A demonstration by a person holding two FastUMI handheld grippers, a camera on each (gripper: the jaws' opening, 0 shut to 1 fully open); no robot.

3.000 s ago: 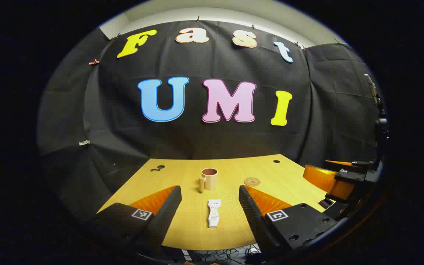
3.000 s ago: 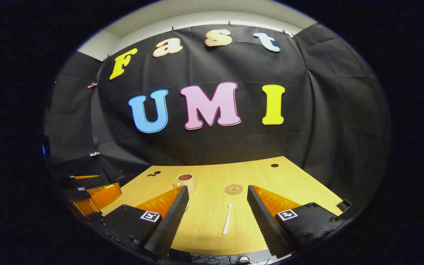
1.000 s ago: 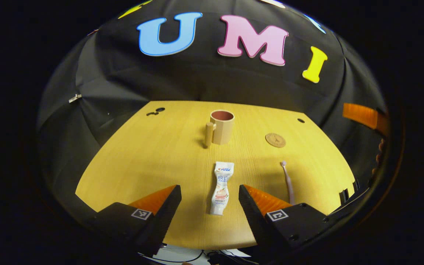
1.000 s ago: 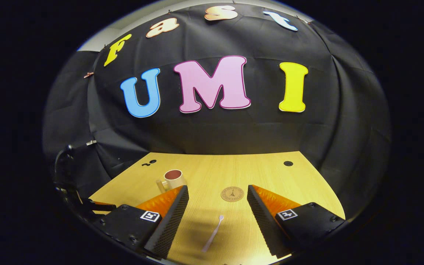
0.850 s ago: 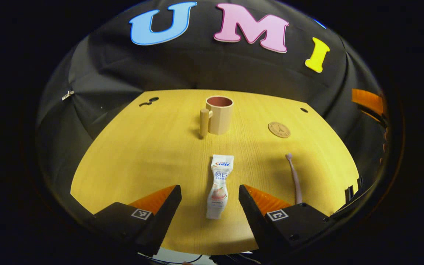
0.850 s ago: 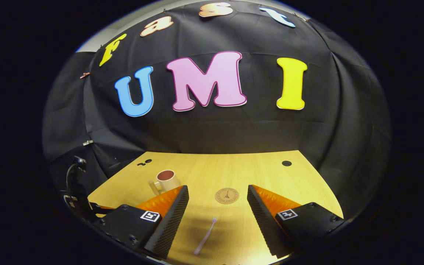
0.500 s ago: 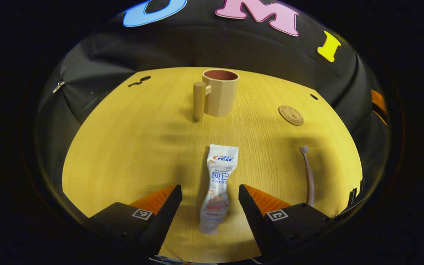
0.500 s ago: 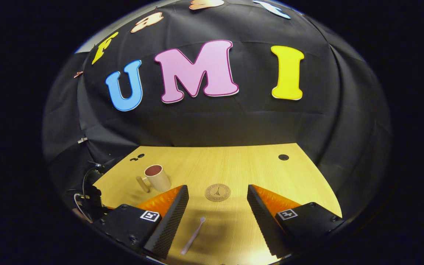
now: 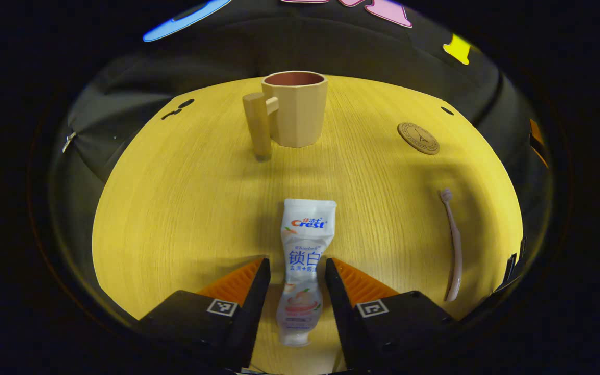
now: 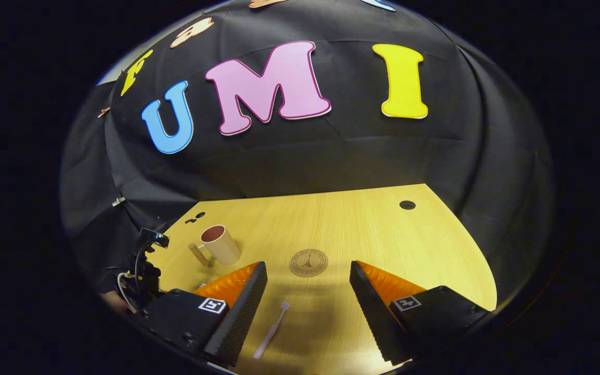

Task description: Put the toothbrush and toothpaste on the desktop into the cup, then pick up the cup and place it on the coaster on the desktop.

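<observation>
A white toothpaste tube (image 9: 305,245) lies flat on the wooden desktop (image 9: 175,208), its cap end toward me. My left gripper (image 9: 296,261) is low over it, fingers narrowed on either side of its lower half, with a slim gap still visible on the left side. Behind stands the beige cup (image 9: 295,112), handle to the left. The round coaster (image 9: 418,138) and a pale pink toothbrush (image 9: 453,245) lie to the right. My right gripper (image 10: 308,265) hovers open above the desk, with the toothbrush (image 10: 271,330) beside its left finger, the coaster (image 10: 308,262) ahead and the cup (image 10: 219,244) far left.
The desk has a round cable hole (image 10: 407,204) at its far right corner and small holes (image 9: 177,108) at the far left. Black cloth walls close in behind the desk. Part of the other gripper's rig (image 10: 141,271) shows at the left edge of the right gripper view.
My left gripper has dropped and advanced onto the toothpaste, and its fingers have narrowed around the tube. The right gripper drifted forward and right, staying open.
</observation>
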